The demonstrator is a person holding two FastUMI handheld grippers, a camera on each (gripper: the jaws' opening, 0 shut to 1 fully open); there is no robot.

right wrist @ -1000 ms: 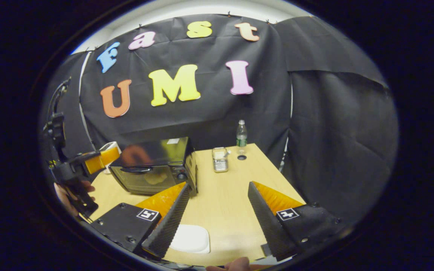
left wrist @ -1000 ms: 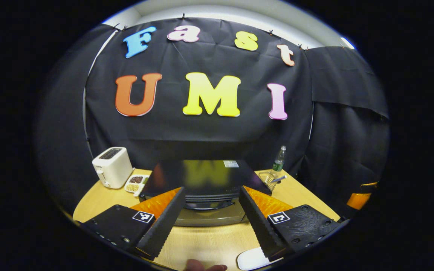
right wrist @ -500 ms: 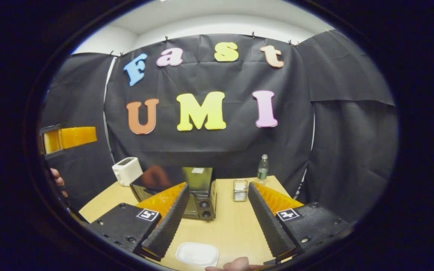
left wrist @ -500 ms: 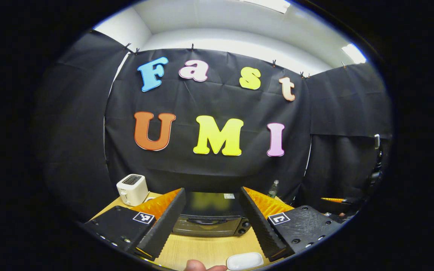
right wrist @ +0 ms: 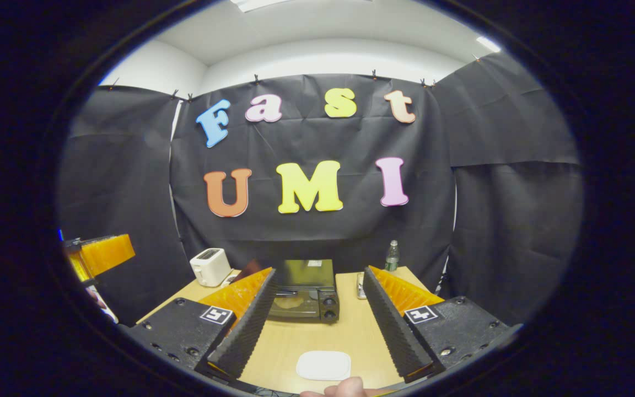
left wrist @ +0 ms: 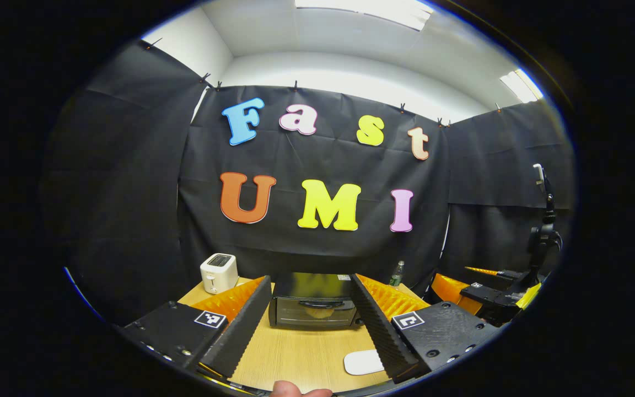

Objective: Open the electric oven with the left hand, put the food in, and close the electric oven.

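The black electric oven (left wrist: pixel 313 302) stands at the back of the wooden table (left wrist: pixel 301 358) with its door shut. A tan piece of food (left wrist: pixel 317 312) shows through the door glass. My left gripper (left wrist: pixel 310 277) is open and empty, held well back from the oven and facing it. In the right gripper view the oven (right wrist: pixel 303 291) sits between the fingers of my right gripper (right wrist: pixel 318 270), which is also open and empty and far from it. The food (right wrist: pixel 287 302) shows behind the glass there too. An empty white plate (right wrist: pixel 324 365) lies on the table's near side.
A white toaster (left wrist: pixel 218 273) stands at the back left and a water bottle (left wrist: pixel 397 274) at the back right. The white plate (left wrist: pixel 364 362) lies near the front edge. The other gripper (left wrist: pixel 483 292) hovers to the right. A thumb (right wrist: pixel 345 389) shows at the bottom.
Both grippers have drawn back from the oven and tilted upward. The oven now looks smaller and farther off, and more wall and ceiling show.
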